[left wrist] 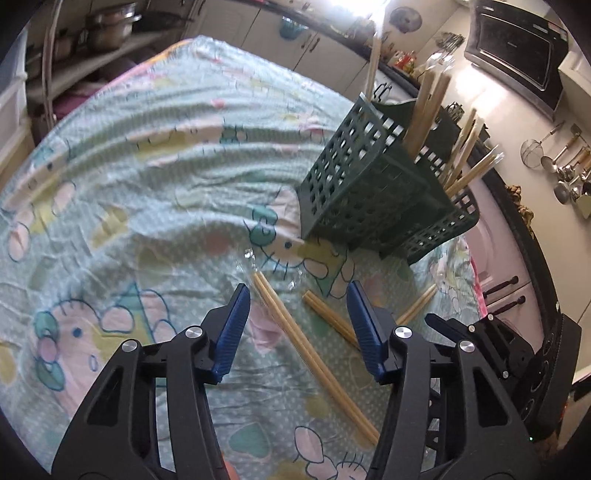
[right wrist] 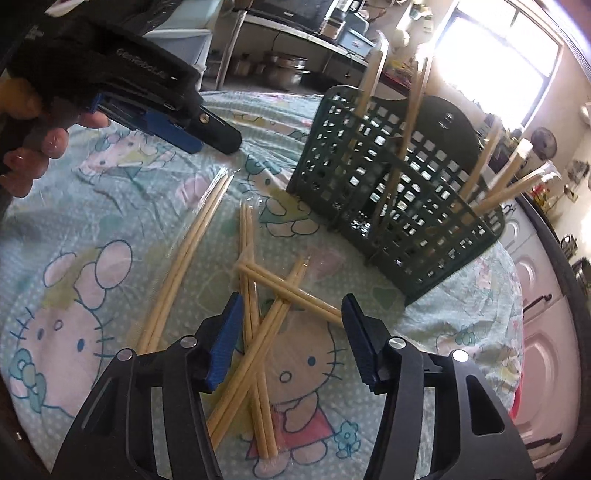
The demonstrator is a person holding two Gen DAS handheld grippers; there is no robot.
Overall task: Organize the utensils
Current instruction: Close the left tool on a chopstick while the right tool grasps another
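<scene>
Several pairs of wooden chopsticks in clear wrap lie on a cartoon-cat tablecloth [right wrist: 74, 332]. A long pair [left wrist: 306, 347] runs under my left gripper [left wrist: 297, 284], which is open with nothing between its blue pads. In the right wrist view, a crossed heap of chopsticks [right wrist: 258, 332] lies below my right gripper [right wrist: 291, 297], also open and holding nothing. Another pair [right wrist: 184, 258] lies to the left of the heap. A dark green lattice basket [left wrist: 369, 192] [right wrist: 388, 192] stands just beyond, with several chopsticks upright in it. The left gripper [right wrist: 210, 144], held by a hand [right wrist: 44, 147], hovers at the upper left.
Two more pairs [left wrist: 328, 314] [left wrist: 417, 304] lie near the basket. The table's edge curves along the right, with white cabinets [right wrist: 535, 332] below it. Ladles and strainers hang on the wall [left wrist: 565, 166]. Shelves with pots [left wrist: 107, 29] stand behind the table.
</scene>
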